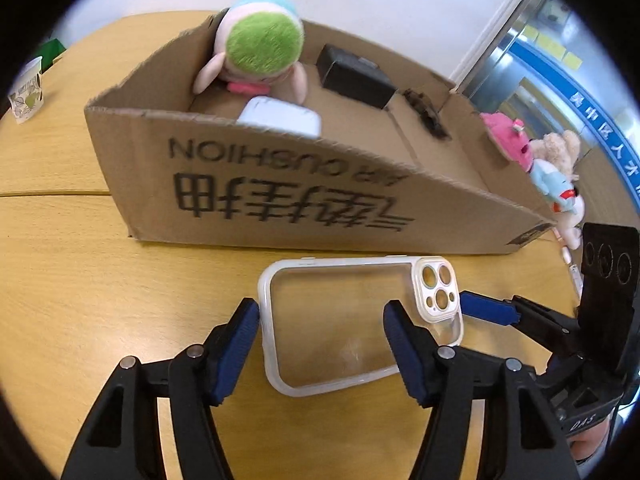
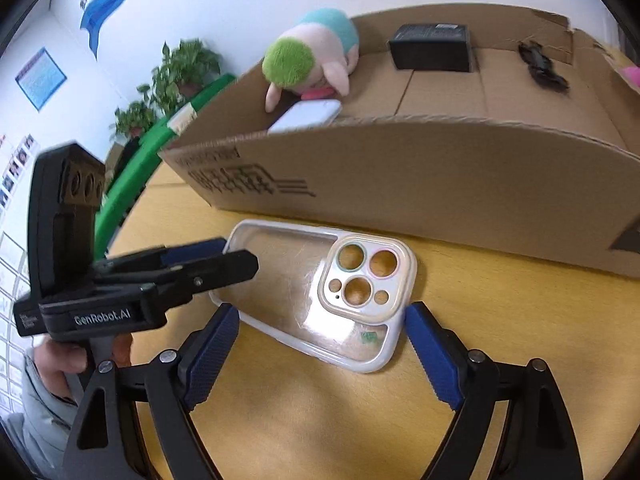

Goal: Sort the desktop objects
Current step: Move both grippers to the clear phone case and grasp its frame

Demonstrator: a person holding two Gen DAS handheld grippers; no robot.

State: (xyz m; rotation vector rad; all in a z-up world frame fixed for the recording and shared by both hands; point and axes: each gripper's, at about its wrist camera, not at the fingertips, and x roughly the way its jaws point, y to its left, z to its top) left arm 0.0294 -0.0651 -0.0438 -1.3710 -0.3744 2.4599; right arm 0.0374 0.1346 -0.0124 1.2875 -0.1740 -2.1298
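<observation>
A clear phone case point(image 1: 340, 320) point(image 2: 288, 276) with a white rim and a camera cut-out lies flat on the wooden table, just in front of a cardboard box point(image 1: 280, 192) point(image 2: 400, 176). My left gripper point(image 1: 322, 308) point(image 2: 240, 258) is open over the case's plain end. Its left pad is at the short edge and its right finger is above the clear back. My right gripper point(image 2: 322, 310) is open around the camera-end corner, with a pad close on either side and small gaps showing. One of its blue pads point(image 1: 486, 312) points at that end.
In the box are a green-faced plush point(image 1: 262, 46), a white device point(image 1: 280, 118), a small black box point(image 1: 356, 76) and a dark clip point(image 1: 426, 112). Plush toys point(image 1: 556, 176) lie beyond the box's right end. A paper cup point(image 1: 27, 88) stands far left. A hand point(image 2: 68, 360) holds the left gripper.
</observation>
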